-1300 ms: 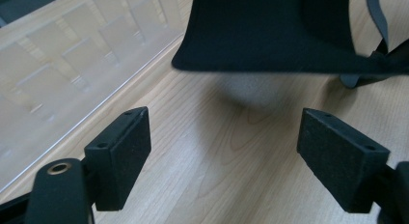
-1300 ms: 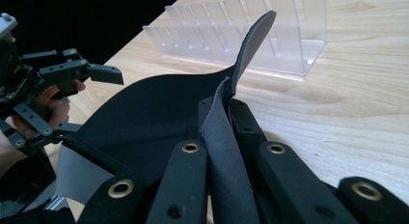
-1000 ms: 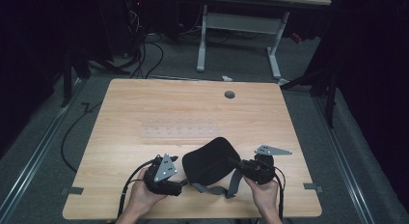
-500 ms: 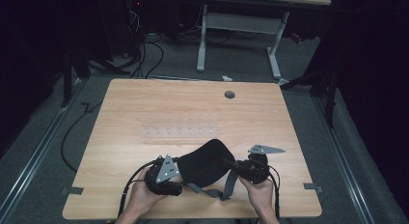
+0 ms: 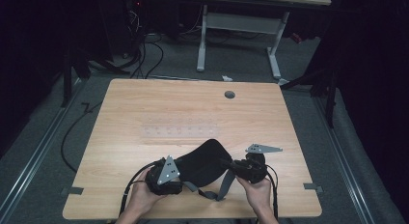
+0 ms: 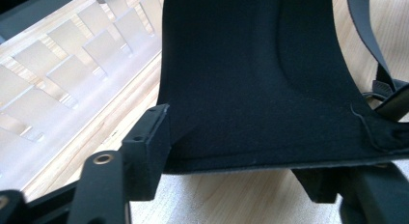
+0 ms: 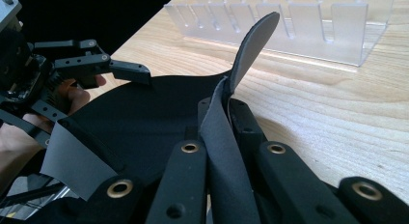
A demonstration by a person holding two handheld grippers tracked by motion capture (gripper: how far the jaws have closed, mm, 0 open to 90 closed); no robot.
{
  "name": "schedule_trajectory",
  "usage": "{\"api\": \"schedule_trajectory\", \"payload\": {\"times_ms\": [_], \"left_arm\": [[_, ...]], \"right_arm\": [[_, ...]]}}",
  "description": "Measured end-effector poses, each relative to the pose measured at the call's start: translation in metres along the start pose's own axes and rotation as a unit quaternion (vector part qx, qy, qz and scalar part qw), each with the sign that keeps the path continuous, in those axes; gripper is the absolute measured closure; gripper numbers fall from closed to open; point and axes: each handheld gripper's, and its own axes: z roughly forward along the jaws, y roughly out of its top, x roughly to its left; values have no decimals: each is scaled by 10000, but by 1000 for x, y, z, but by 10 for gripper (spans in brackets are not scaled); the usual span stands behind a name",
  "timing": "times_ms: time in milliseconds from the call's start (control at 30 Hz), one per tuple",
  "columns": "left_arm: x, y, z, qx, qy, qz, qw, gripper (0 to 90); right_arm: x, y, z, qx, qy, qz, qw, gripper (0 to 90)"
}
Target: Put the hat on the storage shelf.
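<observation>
The black fabric pad (image 5: 202, 161) sits at the bench's (image 5: 144, 103) six o'clock edge; the left claw (image 5: 181, 172) pinches its nine o'clock edge, the right claw (image 5: 226, 163) clamps its three o'clock flap, a clear slotted rack (image 7: 289, 26) lies beyond

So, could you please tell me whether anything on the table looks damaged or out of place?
Nothing stands out. The black fabric pad is held at both ends by the left gripper and right gripper, undamaged.

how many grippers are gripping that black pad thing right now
2. The left gripper clamps the black pad at its left edge, the right gripper pinches its right edge. The pad's underside is hidden.
</observation>
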Motion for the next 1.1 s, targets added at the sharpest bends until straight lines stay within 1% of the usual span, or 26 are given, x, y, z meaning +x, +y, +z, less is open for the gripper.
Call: {"api": "schedule_trajectory", "payload": {"times_ms": [133, 267, 300, 367, 467, 500, 533, 600, 633, 800, 867, 900, 933, 1000, 1100], "left_arm": [[0, 1, -1, 25, -16, 40, 10000, 423], [1, 2, -1, 50, -40, 8, 10000, 469], [1, 2, -2, 54, -46, 27, 10000, 482], [0, 4, -3, 47, -58, 65, 10000, 505], [-2, 6, -4, 35, -108, 163, 9998, 584], [-2, 7, -4, 96, -127, 229, 9996, 600], [-3, 7, -4, 114, -149, 241, 9995, 632], [-4, 7, -4, 148, -240, 261, 9993, 680], [-5, 7, -4, 204, -287, 292, 9990, 703], [-8, 9, -6, 297, -546, 505, 9968, 817], [-9, 11, -8, 310, -641, 544, 9960, 850], [-10, 12, -8, 345, -705, 576, 9952, 856], [-10, 12, -9, 388, -770, 619, 9943, 861], [-11, 12, -9, 440, -866, 572, 9936, 865], [-10, 13, -9, 455, -876, 464, 9940, 866]], "right_arm": [[0, 0, 1, -14, 70, 33, 10000, 856], [0, 1, 3, -11, 140, 70, 9999, 854], [0, 1, 4, -30, 161, 51, 9999, 854], [-1, 2, 5, -49, 198, 90, 9998, 853], [-2, 3, 5, -82, 251, 124, 9996, 851], [-2, 3, 6, -97, 268, 131, 9995, 850], [-3, 4, 6, -98, 279, 126, 9995, 846], [-4, 4, 6, -134, 298, 175, 9993, 842], [-4, 5, 6, -147, 281, 226, 9992, 841], [-6, 10, 8, -158, 191, 232, 9994, 826], [-8, 11, 9, -178, 189, 289, 9992, 814], [-8, 12, 10, -194, 199, 274, 9992, 812], [-9, 13, 11, -206, 222, 311, 9991, 806], [-8, 14, 13, -210, 192, 277, 9992, 777], [-8, 14, 14, -231, 164, 245, 9993, 685]]}}
